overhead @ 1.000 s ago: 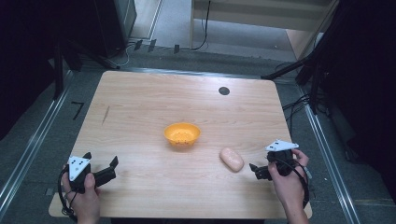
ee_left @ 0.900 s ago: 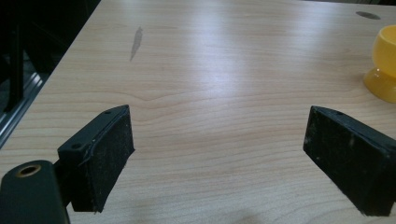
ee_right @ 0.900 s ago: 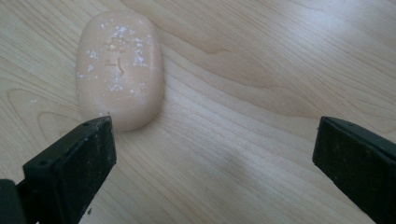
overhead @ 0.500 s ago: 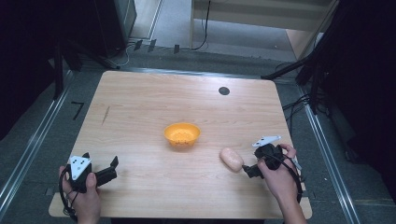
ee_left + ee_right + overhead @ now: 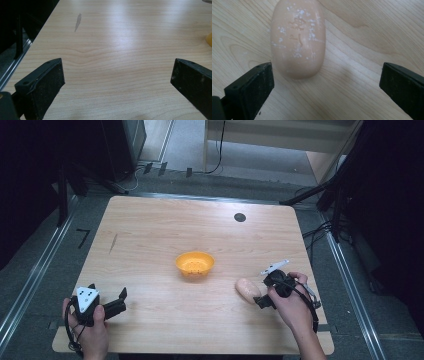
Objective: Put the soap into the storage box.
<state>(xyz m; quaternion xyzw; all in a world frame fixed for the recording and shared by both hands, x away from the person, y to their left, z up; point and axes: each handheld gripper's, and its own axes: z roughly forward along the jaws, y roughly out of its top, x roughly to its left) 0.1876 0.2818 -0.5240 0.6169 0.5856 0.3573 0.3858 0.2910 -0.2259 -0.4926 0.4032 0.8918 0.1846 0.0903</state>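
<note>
Setting: lab-style recording bay, not a home or a shop.

One bare wooden table (image 5: 150,240) with a round cable grommet (image 5: 240,217), standing on grey floor between metal floor rails (image 5: 30,285); black curtains (image 5: 25,170) close off both sides; loose cables (image 5: 217,150) run along the floor behind; black tape marks (image 5: 82,237) on the floor; a pale wooden frame (image 5: 280,140) stands at the back.

Two hands enter from the bottom edge; the left tongs (image 5: 117,301) rest low at the near left, jaws spread wide; the right tongs (image 5: 260,298) angle leftward, jaws also wide apart.
</note>
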